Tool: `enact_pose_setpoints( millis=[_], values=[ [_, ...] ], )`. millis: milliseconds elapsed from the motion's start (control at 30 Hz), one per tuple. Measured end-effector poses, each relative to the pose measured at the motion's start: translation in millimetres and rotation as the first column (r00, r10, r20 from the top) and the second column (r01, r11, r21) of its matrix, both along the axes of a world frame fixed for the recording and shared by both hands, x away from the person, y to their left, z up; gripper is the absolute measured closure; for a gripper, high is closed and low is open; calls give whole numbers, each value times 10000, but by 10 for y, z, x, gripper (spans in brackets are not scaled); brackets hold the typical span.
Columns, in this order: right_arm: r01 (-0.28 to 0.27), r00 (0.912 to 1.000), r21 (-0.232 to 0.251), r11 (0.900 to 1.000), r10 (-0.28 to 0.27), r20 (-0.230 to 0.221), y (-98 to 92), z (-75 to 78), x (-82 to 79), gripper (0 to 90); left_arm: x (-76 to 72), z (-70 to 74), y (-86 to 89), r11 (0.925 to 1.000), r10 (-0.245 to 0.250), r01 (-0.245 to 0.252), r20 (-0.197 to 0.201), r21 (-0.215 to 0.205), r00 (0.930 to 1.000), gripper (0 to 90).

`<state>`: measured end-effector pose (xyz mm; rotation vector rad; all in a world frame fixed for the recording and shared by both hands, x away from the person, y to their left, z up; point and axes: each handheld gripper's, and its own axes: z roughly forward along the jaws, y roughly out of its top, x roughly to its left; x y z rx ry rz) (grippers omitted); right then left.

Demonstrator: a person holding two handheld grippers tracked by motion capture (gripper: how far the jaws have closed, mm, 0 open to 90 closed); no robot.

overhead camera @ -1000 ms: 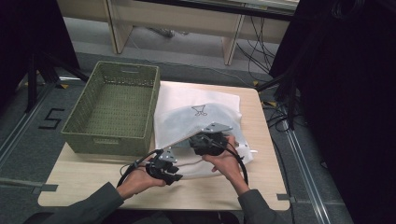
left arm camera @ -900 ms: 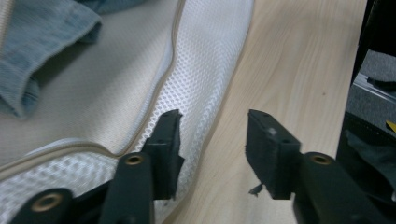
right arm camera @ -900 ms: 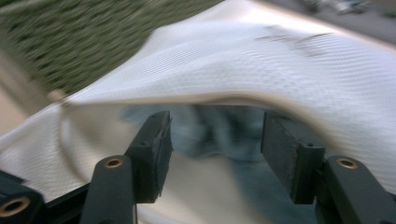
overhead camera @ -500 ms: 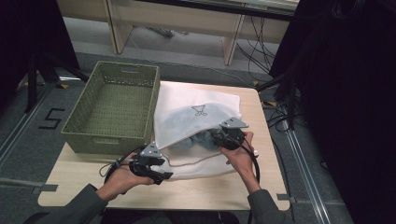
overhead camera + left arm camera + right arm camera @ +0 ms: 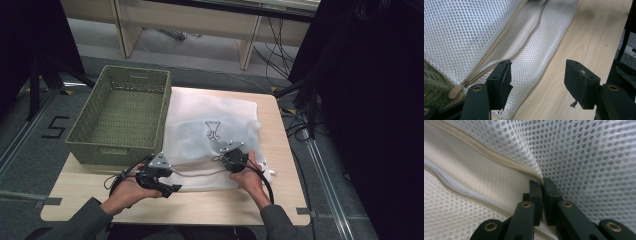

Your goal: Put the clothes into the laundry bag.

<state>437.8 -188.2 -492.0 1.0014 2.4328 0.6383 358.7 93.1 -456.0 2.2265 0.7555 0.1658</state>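
In the high view, a white mesh laundry bag (image 5: 212, 137) lies flat on the light wooden tabletop (image 5: 280, 200), its left edge just beside a green woven basket (image 5: 120, 117) that stands at the tabletop's left rear. A small dark line drawing (image 5: 213, 130) marks the bag's upper face. The left gripper (image 5: 159, 179) sits at the bag's near left corner, and the right gripper (image 5: 234, 159) rests on the bag's near edge towards the right. A beige zipper (image 5: 200, 173) runs along the near edge between them.

In the left gripper view, the jaws stand apart, having just been opening, and they grip nothing. The left jaw lies against the bag's (image 5: 474, 32) mesh edge, while the right jaw hangs over bare tabletop (image 5: 586, 37). The zipper (image 5: 506, 42) runs away from the jaws, and its beige pull tab (image 5: 455, 92) lies at the lower left, beside the basket's green weave (image 5: 434, 85).

In the right gripper view, the jaws have just been closing and are now pinched together on the bag's (image 5: 586, 157) mesh right at the zipper's (image 5: 506, 162) line of teeth. The opening gapes to the left of the grip.
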Motion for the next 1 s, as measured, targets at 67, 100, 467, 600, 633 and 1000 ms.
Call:
enact_pose_setpoints(
  millis=[67, 100, 467, 600, 633, 1000],
  values=[
    [45, 10000, -94, 9999, -45, -1, 25, -14, 7, 872, 9, -5, 11, 10000, -54, 54, -15, 55, 10000, 379],
    [4, 10000, -8, 10000, -4, -7, 18, 9, 8, 860, 12, -18, 10, 10000, 37, -38, -107, -76, 9999, 378],
    [-1070, 9756, 637, 9922, 924, 1993, 99, 344, -345, 631, 21, -2, 73, 9998, 192, -191, -42, 37, 9998, 348],
    [-1196, 9772, 591, 9911, 1070, 1833, 138, 307, -328, 814, 16, 1, 90, 9999, 167, -167, -45, 16, 9998, 344],
    [-1079, 9813, 626, 9922, 962, 1669, 144, 306, -328, 843, 11, 2, 92, 9997, 231, -231, -85, -8, 9997, 343],
    [-618, 9975, -302, 9976, 628, 324, 220, -72, -104, 868, 43, -42, 114, 9987, 493, -490, -224, 138, 9985, 323]
  ],
)
